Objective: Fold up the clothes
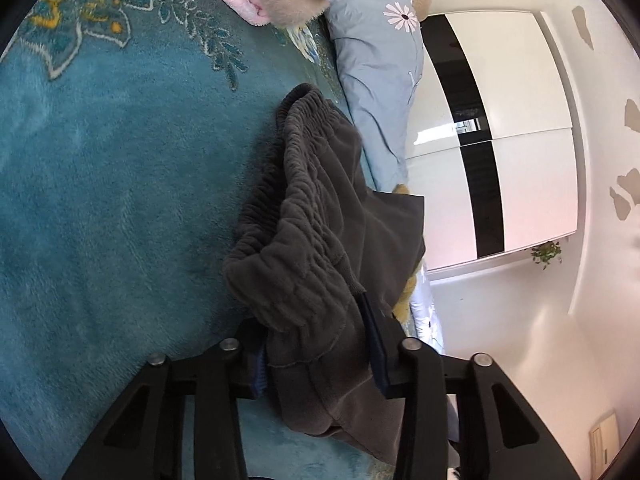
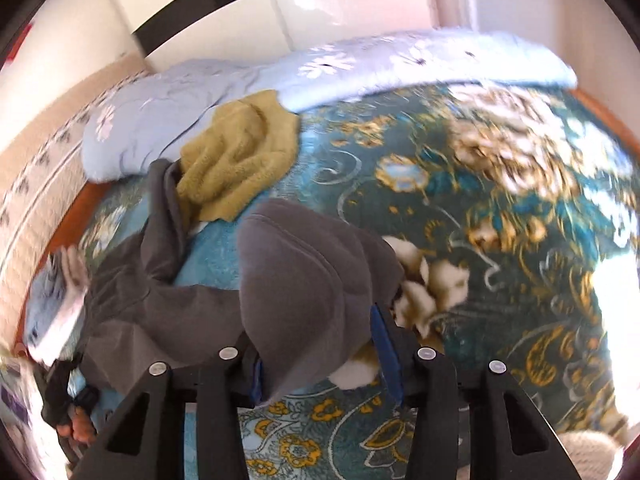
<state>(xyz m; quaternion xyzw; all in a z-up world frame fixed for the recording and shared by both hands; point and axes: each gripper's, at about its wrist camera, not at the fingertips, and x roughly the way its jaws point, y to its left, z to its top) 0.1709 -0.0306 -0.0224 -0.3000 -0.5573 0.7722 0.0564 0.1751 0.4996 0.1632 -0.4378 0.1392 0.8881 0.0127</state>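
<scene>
My left gripper point(image 1: 316, 364) pinches the grey trousers point(image 1: 320, 216) at the waistband, but my right gripper point(image 2: 320, 356) stands half open around their other end, so that end may slip and the fold sag.

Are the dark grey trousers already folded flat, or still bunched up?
Still bunched. The dark grey trousers hang crumpled between the left gripper fingers, their elastic waistband puckered, not flat on the teal blanket.
</scene>
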